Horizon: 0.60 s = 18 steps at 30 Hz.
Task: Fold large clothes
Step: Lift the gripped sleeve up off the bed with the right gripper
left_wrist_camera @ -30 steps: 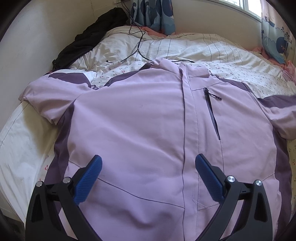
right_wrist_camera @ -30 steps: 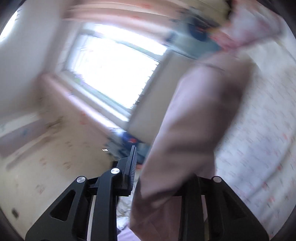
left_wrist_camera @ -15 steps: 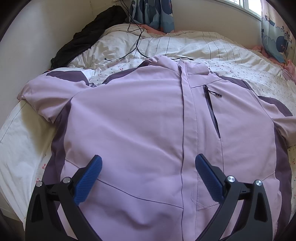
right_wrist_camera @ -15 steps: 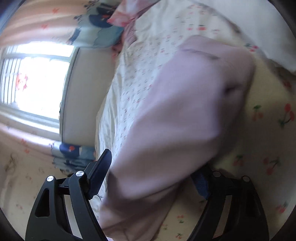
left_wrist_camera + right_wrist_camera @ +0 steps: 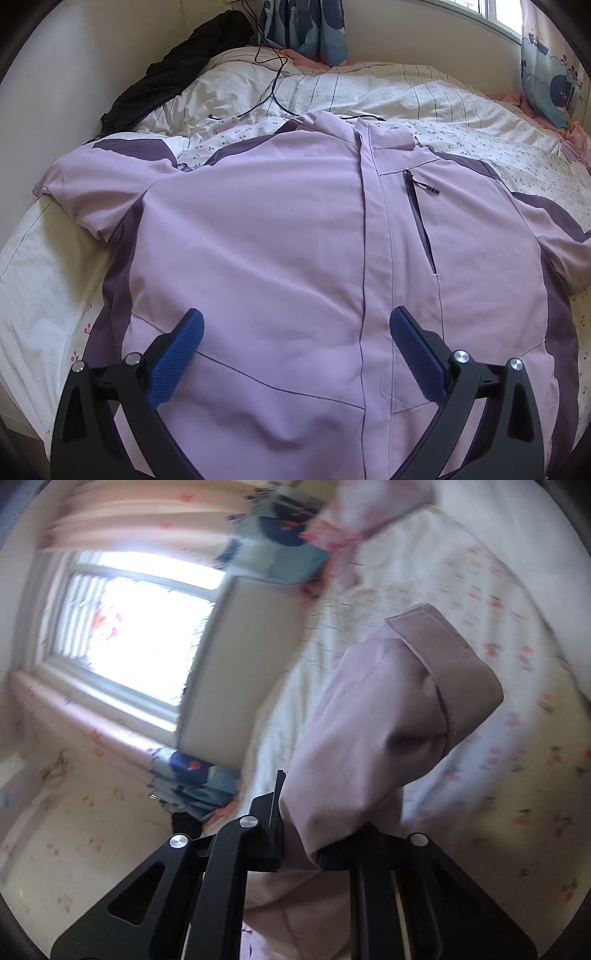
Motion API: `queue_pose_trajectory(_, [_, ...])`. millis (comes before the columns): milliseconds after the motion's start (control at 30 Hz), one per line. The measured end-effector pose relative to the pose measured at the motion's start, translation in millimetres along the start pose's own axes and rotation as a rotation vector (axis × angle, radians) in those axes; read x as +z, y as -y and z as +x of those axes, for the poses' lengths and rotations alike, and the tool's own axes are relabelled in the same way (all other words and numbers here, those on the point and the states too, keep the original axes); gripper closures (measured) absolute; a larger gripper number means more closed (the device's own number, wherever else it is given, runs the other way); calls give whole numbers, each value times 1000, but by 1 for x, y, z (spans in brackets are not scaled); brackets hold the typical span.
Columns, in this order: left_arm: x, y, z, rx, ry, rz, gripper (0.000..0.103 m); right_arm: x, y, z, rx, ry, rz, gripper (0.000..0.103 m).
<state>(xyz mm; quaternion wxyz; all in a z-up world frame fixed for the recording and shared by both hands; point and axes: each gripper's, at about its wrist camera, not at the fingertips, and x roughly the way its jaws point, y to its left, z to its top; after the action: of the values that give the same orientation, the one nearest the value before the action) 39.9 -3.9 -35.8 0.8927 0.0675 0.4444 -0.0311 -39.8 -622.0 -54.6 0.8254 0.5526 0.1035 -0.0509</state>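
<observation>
A lilac jacket (image 5: 280, 236) with dark purple side panels lies front up and spread flat on the bed, collar at the far end. My left gripper (image 5: 295, 332) hovers open above its lower front, blue pads wide apart, holding nothing. My right gripper (image 5: 301, 834) is shut on the jacket's sleeve (image 5: 391, 716) and holds it lifted, the cuff hanging forward above the cherry-print sheet (image 5: 517, 775). The right view is tilted and blurred.
A white striped duvet (image 5: 369, 88) and a black cable (image 5: 273, 85) lie beyond the collar. A black garment (image 5: 177, 70) is heaped at the far left by the wall. Blue curtains (image 5: 306, 26) hang behind. A window (image 5: 133, 638) and a blue pillow (image 5: 280, 557) show in the right view.
My right gripper has swung and rotated with the sleeve held in it, so the view now faces the window again. In the left view the jacket's right sleeve has shifted.
</observation>
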Motion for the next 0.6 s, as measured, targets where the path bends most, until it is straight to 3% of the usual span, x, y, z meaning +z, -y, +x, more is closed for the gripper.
queue_pose_trajectory(100, [0, -3, -5, -5, 11, -4, 6, -13, -56, 0, 107, -12, -101, 91])
queue_pose_trajectory(267, [-2, -9, -14, -12, 28, -8, 6, -31, -128, 10, 196, -41, -250, 91])
queue_pose_trajectory(600, [-4, -23, -23, -8, 48, -33, 6, -74, -186, 21, 291, -103, -305, 91])
